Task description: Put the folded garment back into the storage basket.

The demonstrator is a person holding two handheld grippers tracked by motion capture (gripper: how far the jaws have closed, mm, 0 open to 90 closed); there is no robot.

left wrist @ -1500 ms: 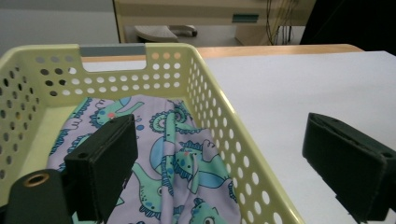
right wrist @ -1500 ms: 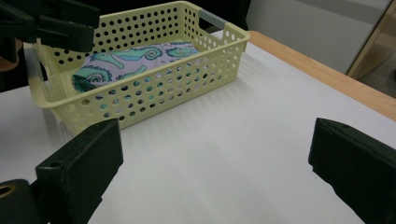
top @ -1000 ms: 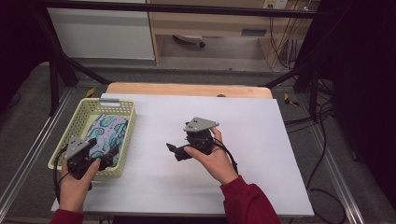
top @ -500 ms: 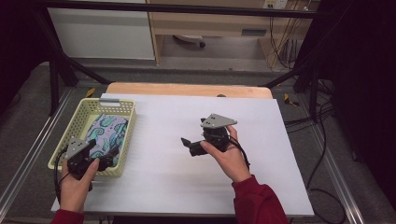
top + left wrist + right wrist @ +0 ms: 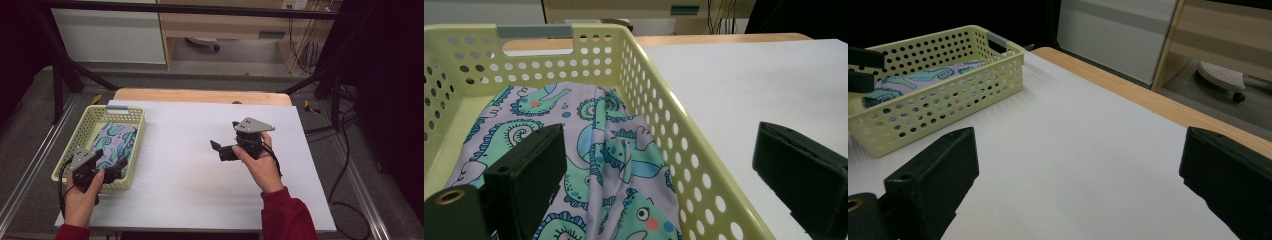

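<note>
The left gripper (image 5: 117,169) is held spread wide over the basket's (image 5: 138,131) near right rim, patterned cloth (image 5: 589,150) inside; the right gripper (image 5: 218,149) is spread mid-desk.

In the left gripper view the cloth (image 5: 609,165) runs off the bottom edge, and a black jaw hides part of it. The basket (image 5: 664,130) is cut off at the left edge.
</note>
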